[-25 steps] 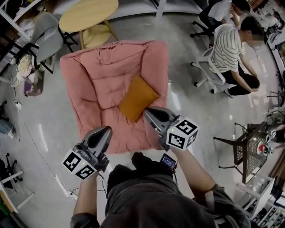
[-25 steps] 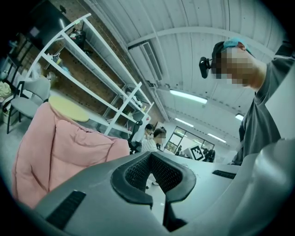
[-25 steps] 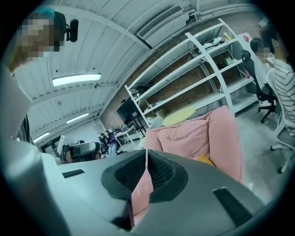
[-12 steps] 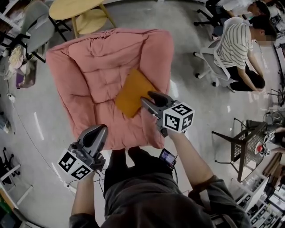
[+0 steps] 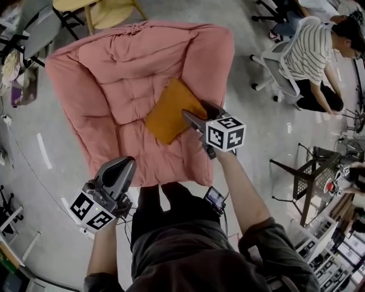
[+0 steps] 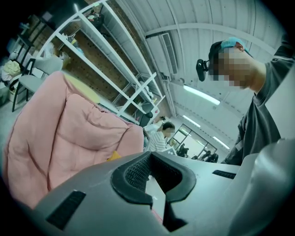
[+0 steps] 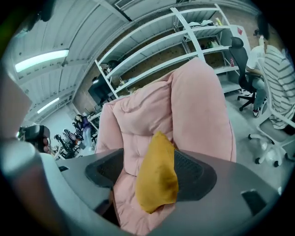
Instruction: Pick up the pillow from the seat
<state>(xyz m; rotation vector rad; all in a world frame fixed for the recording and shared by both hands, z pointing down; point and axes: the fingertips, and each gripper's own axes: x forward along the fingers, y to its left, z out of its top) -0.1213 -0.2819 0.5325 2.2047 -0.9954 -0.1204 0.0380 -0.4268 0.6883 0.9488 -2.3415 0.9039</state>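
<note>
Pillow [image 5: 167, 116] between right tool's [image 5: 195, 112] opening jaws

1. The pillow [image 5: 170, 112] lies on the armchair [image 5: 108, 80], in the seat beside the armrest on the head view's right.
2. The right gripper [image 5: 199, 113], jaws opening, sits at the pillow's near right edge, with a pillow corner between its jaws.
3. The left gripper [image 5: 122, 168] hangs before the armchair's front edge.
4. A table [image 5: 114, 11] stands behind the armchair, and a seated person [image 5: 311, 54] is well to its right.
</note>
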